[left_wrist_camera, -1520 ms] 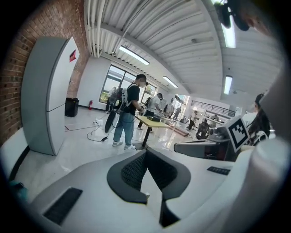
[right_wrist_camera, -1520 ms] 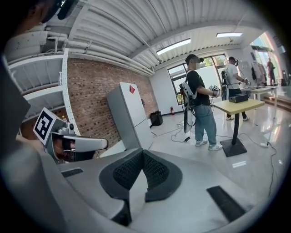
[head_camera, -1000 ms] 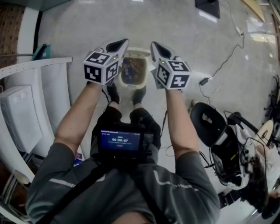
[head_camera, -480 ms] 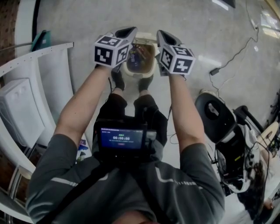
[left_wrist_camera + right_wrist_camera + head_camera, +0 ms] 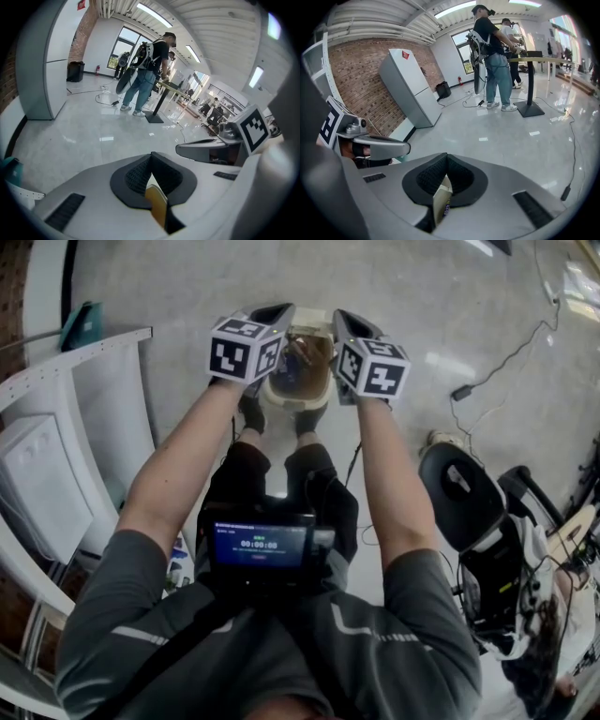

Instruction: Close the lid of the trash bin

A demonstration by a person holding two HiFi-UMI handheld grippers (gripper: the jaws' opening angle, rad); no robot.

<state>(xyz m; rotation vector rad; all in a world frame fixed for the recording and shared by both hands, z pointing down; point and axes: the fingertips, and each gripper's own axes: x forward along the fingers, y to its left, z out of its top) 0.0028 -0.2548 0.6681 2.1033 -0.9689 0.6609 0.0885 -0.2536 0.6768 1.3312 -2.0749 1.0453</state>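
The trash bin (image 5: 298, 397) stands open on the floor in front of the person's shoes, cream-rimmed with brown and purple rubbish inside. I cannot make out its lid. In the head view my left gripper (image 5: 275, 312) hangs over the bin's left edge and my right gripper (image 5: 344, 318) over its right edge. Both are shut with nothing between the pads. Below the closed tips of the left gripper (image 5: 151, 157) a yellowish piece of the bin (image 5: 157, 206) shows. Under the right gripper (image 5: 446, 157) the cream rim of the bin (image 5: 439, 200) shows.
White curved furniture (image 5: 56, 437) stands at the left, and a black chair (image 5: 457, 493) with gear at the right. A cable (image 5: 511, 348) trails over the floor. People stand at a table (image 5: 493, 61) some way off, near a grey cabinet (image 5: 410, 86).
Both grippers have drawn closer together over the bin and sit higher in the head view. Both stayed shut.
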